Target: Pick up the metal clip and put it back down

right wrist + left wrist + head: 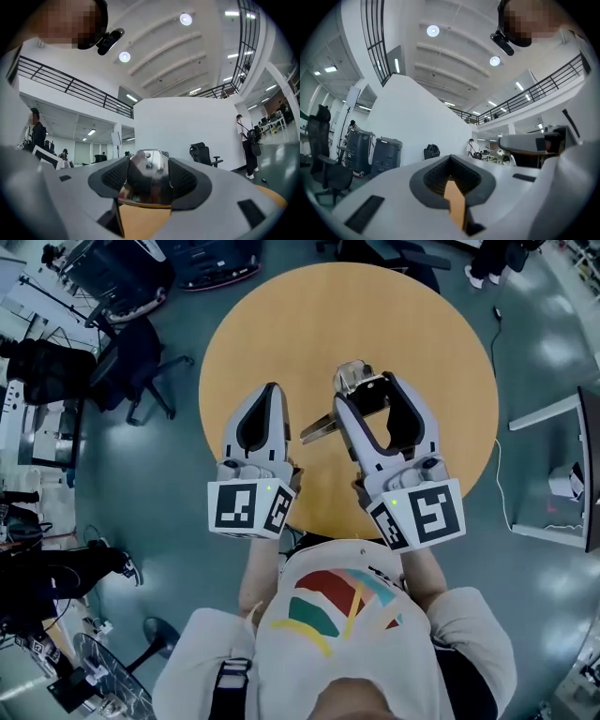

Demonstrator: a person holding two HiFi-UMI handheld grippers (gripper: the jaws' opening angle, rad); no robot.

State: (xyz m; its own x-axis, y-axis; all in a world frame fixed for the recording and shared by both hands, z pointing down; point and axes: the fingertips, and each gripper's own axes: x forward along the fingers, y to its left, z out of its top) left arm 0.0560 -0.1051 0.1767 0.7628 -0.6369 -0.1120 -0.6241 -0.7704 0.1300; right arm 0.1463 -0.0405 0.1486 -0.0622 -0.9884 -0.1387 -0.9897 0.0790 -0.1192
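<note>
Item: metal clip (351,377) (147,180), shiny. We find it clamped between the fingers of the right gripper (362,382) (147,165), held over the round wooden bench (394,315) near its middle. In the head view a bright metal arm of the clip juts out to the left of the fingers.

Item: left gripper (272,390) (449,159). Its fingers are clenched tip to tip and hold nothing. We see only a sliver of orange bench through the gap behind the tips. It hovers just beside the right gripper, above the bench's near half.

Item: black office chair (141,371), on the floor to the bench's left.
</note>
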